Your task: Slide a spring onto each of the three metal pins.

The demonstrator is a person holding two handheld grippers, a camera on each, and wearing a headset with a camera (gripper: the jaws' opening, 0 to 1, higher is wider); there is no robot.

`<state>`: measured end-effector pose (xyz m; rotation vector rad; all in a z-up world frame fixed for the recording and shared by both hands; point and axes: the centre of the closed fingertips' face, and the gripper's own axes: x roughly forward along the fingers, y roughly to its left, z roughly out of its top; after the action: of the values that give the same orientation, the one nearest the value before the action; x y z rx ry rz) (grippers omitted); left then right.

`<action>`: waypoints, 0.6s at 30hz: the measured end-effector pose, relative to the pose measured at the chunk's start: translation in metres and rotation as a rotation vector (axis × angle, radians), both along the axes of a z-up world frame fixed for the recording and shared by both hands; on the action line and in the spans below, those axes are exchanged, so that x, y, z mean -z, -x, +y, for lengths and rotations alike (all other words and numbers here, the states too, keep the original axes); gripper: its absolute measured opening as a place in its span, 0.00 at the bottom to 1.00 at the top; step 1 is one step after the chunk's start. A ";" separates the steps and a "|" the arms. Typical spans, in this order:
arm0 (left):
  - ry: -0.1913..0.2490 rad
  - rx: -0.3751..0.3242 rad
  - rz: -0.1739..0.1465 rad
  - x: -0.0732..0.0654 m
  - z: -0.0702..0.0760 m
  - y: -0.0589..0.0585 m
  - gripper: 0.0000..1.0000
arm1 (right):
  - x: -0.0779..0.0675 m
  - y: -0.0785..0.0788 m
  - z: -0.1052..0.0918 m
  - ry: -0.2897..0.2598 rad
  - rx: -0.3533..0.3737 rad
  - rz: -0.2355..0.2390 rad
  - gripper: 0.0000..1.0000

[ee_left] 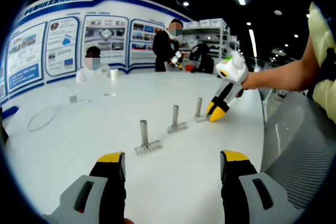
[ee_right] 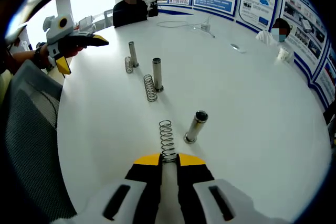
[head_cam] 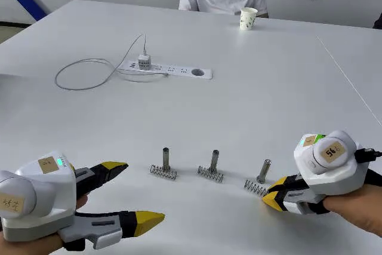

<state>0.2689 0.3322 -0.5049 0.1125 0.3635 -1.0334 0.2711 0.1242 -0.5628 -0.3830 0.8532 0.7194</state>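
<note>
Yellow-tipped jaws of the right gripper [ee_right: 168, 157] are pinched on the near end of the rightmost spring [ee_right: 167, 137], which lies on the white desk [head_cam: 250, 106] just beside the right pin [ee_right: 195, 127]. Middle spring [head_cam: 210, 174] and left spring [head_cam: 163, 172] lie beside the middle pin [head_cam: 214, 160] and left pin [head_cam: 166, 158]. Left gripper [head_cam: 134, 192] hovers with jaws wide apart

Three metal pins [head_cam: 214, 160] and three springs [head_cam: 210, 175] lower centre; one paper cup [head_cam: 248, 18], one power strip [head_cam: 173, 70] above.

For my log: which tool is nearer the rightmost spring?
Right. The right tool grips one end of the rightmost spring; the left tool hangs open beyond the leftmost pin.
</note>
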 end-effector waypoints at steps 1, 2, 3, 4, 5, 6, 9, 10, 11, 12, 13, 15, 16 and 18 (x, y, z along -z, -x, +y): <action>0.000 0.002 0.000 0.000 0.000 0.000 0.75 | -0.001 0.000 0.000 0.000 -0.001 0.000 0.12; 0.001 0.005 0.000 0.000 -0.001 0.001 0.75 | -0.003 0.001 0.001 0.001 -0.004 -0.001 0.12; 0.001 0.008 0.000 0.000 -0.001 0.001 0.75 | -0.004 0.001 0.002 0.003 -0.006 -0.003 0.12; 0.001 0.011 0.000 0.000 -0.002 0.002 0.74 | -0.006 0.002 0.002 0.005 -0.008 -0.004 0.12; 0.001 0.019 -0.001 0.000 -0.003 0.003 0.74 | -0.007 0.002 0.003 0.011 -0.012 -0.004 0.12; 0.001 0.024 -0.001 0.000 -0.004 0.004 0.73 | -0.009 0.003 0.004 0.014 -0.015 -0.008 0.12; -0.004 0.054 -0.002 0.001 -0.010 0.008 0.71 | -0.014 0.003 0.006 0.017 -0.023 -0.014 0.12; -0.006 0.064 -0.002 0.002 -0.012 0.010 0.70 | -0.015 0.004 0.007 0.018 -0.024 -0.012 0.12; -0.007 0.077 -0.002 0.002 -0.014 0.012 0.69 | -0.016 0.004 0.007 0.019 -0.027 -0.013 0.12; -0.011 0.096 -0.004 0.002 -0.018 0.015 0.68 | -0.018 0.005 0.009 0.022 -0.033 -0.016 0.12; -0.014 0.105 -0.005 0.002 -0.020 0.016 0.67 | -0.019 0.006 0.010 0.023 -0.036 -0.015 0.12; -0.024 0.135 -0.009 0.003 -0.025 0.020 0.65 | -0.022 0.008 0.011 0.030 -0.045 -0.015 0.12; -0.027 0.144 -0.010 0.003 -0.027 0.021 0.64 | -0.023 0.008 0.012 0.032 -0.048 -0.015 0.12; -0.031 0.171 -0.017 0.002 -0.033 0.022 0.63 | -0.027 0.010 0.013 0.035 -0.053 -0.014 0.12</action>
<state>0.2465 0.2990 -0.5067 0.1827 0.3588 -1.1952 0.2615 0.1375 -0.5363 -0.4431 0.8457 0.7507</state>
